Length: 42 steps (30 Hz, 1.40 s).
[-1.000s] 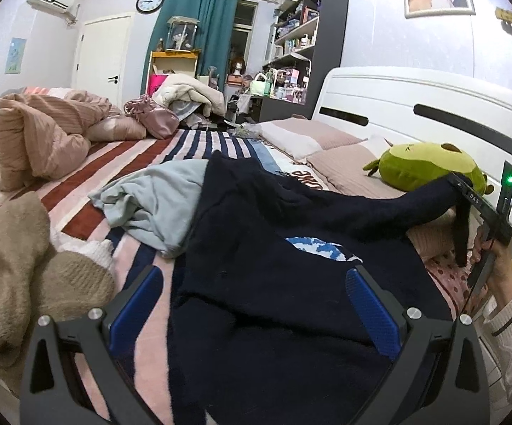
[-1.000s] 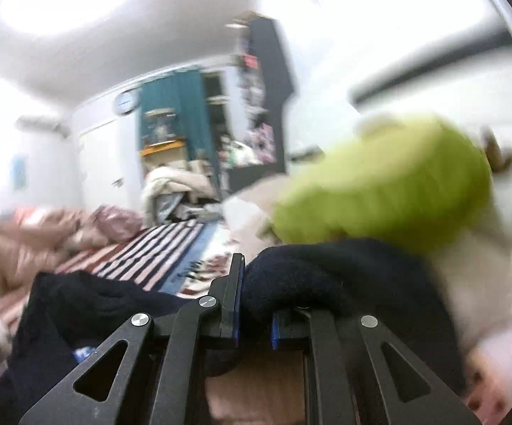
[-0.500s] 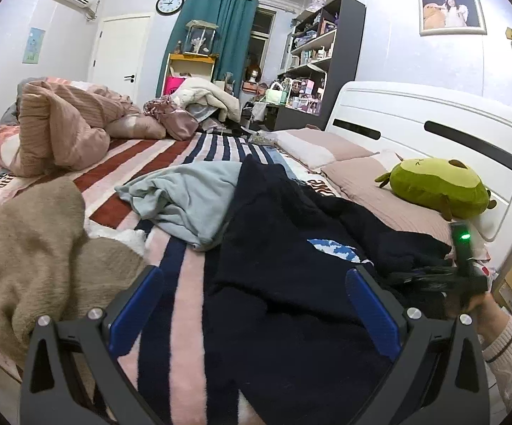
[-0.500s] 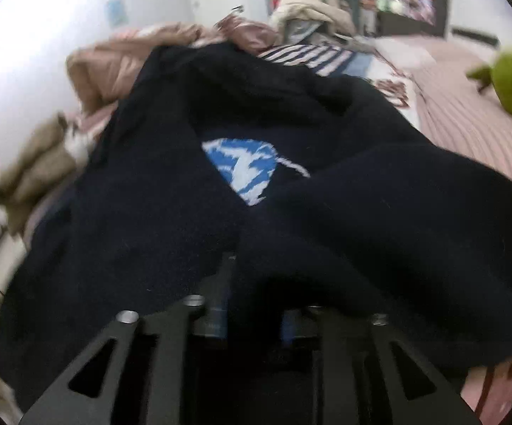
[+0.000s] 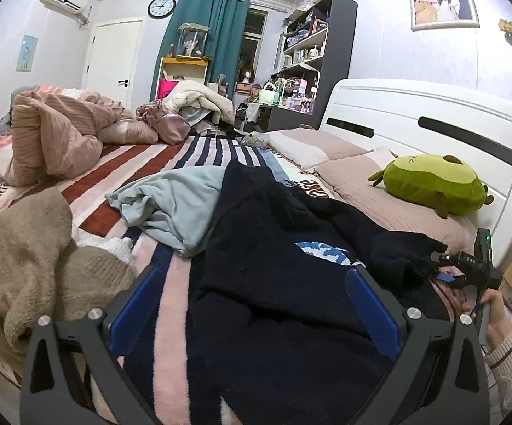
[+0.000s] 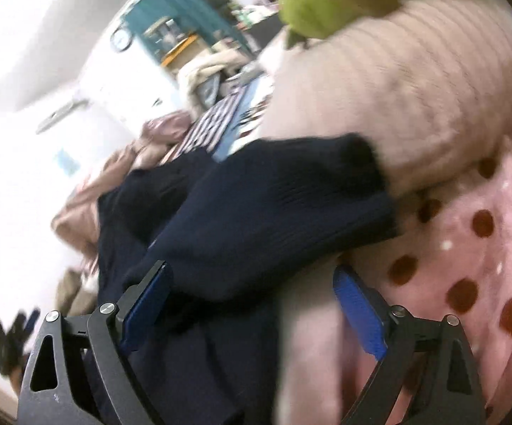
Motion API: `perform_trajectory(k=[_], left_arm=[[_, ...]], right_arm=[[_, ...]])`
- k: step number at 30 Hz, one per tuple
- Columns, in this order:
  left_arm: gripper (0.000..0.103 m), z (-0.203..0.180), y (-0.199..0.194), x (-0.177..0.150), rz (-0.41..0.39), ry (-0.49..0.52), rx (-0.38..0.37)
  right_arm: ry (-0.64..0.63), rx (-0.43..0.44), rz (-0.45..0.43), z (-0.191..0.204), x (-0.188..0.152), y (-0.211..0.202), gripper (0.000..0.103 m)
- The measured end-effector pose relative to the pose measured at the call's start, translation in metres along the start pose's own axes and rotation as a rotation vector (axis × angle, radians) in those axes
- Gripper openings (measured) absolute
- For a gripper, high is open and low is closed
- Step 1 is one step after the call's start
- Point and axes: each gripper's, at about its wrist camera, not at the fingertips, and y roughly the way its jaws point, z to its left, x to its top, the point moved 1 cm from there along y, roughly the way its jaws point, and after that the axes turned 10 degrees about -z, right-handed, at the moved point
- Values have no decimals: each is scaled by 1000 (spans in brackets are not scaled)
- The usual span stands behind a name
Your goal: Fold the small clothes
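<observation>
Navy sweater (image 5: 273,283) sleeve lies between the open right hand-held gripper (image 6: 252,304) fingers.

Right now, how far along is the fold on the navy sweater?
Barely started. The navy sweater lies spread but rumpled on the bed, its sleeve unfolded beside the open right gripper. The left gripper hovers open. All folds remain, plus the light blue garment.

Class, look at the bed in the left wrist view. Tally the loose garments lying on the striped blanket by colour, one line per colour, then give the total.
Navy: 1, the navy sweater
Pale blue: 1, the pale blue top
Tan: 1, the tan knit
Total: 3
</observation>
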Motion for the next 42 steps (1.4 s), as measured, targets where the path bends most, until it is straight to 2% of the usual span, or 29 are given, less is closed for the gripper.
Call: perform_trajectory(k=[1,2,3,4,5,6,7,11,12,14,15,18,20,22,23,24,27,28,30,31,32,33,35,36,38,39,40,41,42], left_arm=[[102,-1,2,0,4,-1,0],[102,-3,4,-1,10,-4,-1],[102,-4,6,-2,14,-9,-3],[102,-4,8,-3,18,-13,-4],[102,-5,11,-3,22,-18,-4],[102,-6,13,-5,27,-21,-5],[102,-6,14,-6,30,-22,-5],[102,-4,15,-8,29,-31,-17],[102,-3,13,-9,25,-33,-20],[102,1,9,-8,14,-36,-20],[102,3,7,-8,9,-38,-18],[102,12,-2,-9,1,-48,-19],[102,18,-6,-10,0,-50,-22],[102,23,-11,-12,2,-49,-20],[102,25,-12,-13,4,-48,-18],[102,28,-14,-15,6,-48,-16],[102,34,-16,-19,20,-50,-21],[102,34,-16,-20,27,-48,-29],[102,32,-11,-23,43,-44,-48],[102,30,-7,-25,55,-40,-60],[102,27,-3,-26,64,-39,-69],[102,24,1,-28,74,-37,-79],[102,13,12,-33,100,-36,-128],[102,7,18,-36,113,-38,-156],[102,-6,30,-41,147,-37,-217],[102,-13,37,-44,164,-33,-241],[102,-21,46,-48,188,-26,-266],[102,-27,53,-51,209,-20,-277],[102,-32,63,-55,232,-13,-284]], right_arm=[[-12,-3,-29,-10,13,4,86],[-29,-7,-55,-7,14,2,67],[-46,-16,-70,5,4,-6,42],[-74,-45,-90,4,13,-5,32],[-112,-61,-118,5,20,-6,13],[-137,-60,-138,17,21,-2,7],[-184,-44,-180,17,33,-5,7],[-305,-2,-269,62,56,-13,6],[-323,21,-276,84,53,-15,6],[-392,119,-282,114,66,-16,6],[-422,161,-273,153,49,-11,6],[-538,333,-158,214,29,5,6],[-582,437,-1,248,5,40,6],[-612,491,146,271,-32,48,5],[-626,498,195,283,-49,64,5],[-664,500,285,284,-64,84,6],[-739,463,460,282,-95,118,6],[-744,456,506,280,-108,113,6],[-751,441,535,279,-123,97,9],[-747,432,523,273,-119,85,10],[-734,436,503,267,-111,69,21],[-724,439,471,255,-100,52,37],[-716,435,406,252,-93,22,47],[-712,412,366,237,-73,15,47],[-702,358,314,237,-71,-8,53],[-693,322,285,224,-63,-10,57],[-689,264,253,206,-48,-10,58],[-700,204,228,197,-59,-25,59],[-729,130,199,182,-48,-25,59]])
